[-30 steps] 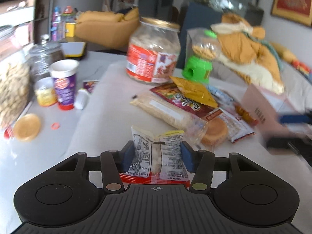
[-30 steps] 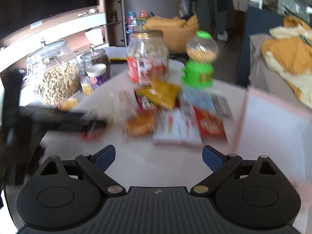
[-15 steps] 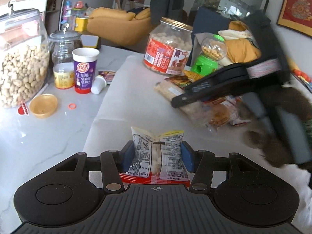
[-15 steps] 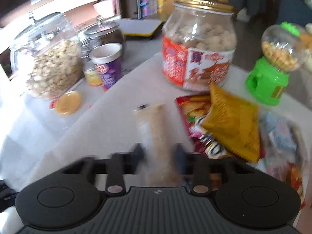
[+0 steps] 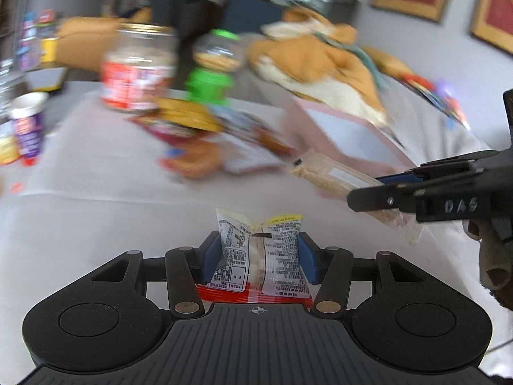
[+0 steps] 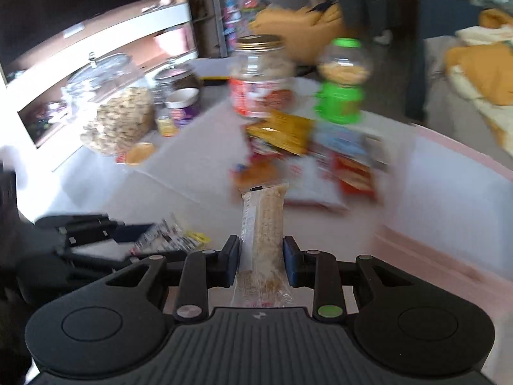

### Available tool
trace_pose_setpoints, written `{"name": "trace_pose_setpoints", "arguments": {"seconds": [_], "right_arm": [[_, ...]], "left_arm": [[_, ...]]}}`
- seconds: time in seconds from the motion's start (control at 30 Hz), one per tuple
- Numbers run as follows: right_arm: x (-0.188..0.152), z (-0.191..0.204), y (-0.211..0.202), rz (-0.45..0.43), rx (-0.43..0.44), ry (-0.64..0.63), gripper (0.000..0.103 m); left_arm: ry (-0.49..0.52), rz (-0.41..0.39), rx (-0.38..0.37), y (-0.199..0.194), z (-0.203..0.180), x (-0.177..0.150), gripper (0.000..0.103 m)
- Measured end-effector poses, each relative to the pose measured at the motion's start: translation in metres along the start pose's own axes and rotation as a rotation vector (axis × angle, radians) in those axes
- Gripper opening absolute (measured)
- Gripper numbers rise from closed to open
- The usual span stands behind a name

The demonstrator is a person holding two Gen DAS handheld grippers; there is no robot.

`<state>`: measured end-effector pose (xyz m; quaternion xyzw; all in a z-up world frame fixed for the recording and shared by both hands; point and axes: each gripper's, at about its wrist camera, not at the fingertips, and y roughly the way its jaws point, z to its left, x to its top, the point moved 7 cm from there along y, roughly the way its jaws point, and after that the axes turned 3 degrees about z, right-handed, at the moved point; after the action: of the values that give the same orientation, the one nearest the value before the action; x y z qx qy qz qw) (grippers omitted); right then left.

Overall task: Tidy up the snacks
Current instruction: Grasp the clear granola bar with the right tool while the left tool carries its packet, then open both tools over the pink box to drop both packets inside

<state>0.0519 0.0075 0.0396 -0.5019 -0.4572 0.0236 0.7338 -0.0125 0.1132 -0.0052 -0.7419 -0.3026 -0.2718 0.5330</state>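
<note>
Long clear-wrapped grain bar (image 6: 263,221) pinched between blue pads of right hand-held gripper (image 6: 261,261), its far end jutting forward above the worktop (image 6: 192,199). Small printed snack packet (image 5: 261,253) pinched upright in left hand-held gripper (image 5: 259,256), just beside the right one. Remaining snack pile (image 6: 307,157) lies beyond, blurred, before a red-labelled jar (image 6: 261,77) and green dispenser (image 6: 340,86).

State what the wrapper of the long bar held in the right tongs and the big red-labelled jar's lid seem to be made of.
Bar wrapper: clear glossy plastic film, probably; the grainy bar shows through it.
Jar lid: gold-coloured with a sheen, likely metal, though blur leaves it open.
</note>
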Motion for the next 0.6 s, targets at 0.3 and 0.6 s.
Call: {"name": "trace_pose_setpoints", "arguments": {"seconds": [0.3, 0.6], "right_arm": [[-0.093, -0.086, -0.056, -0.050, -0.126, 0.185, 0.029], [-0.104, -0.107, -0.060, -0.107, -0.150, 0.244, 0.029]], "left_arm": [[0.158, -0.015, -0.150, 0.043, -0.092, 0.052, 0.057], [0.022, -0.091, -0.243, 0.140, -0.129, 0.156, 0.058]]}}
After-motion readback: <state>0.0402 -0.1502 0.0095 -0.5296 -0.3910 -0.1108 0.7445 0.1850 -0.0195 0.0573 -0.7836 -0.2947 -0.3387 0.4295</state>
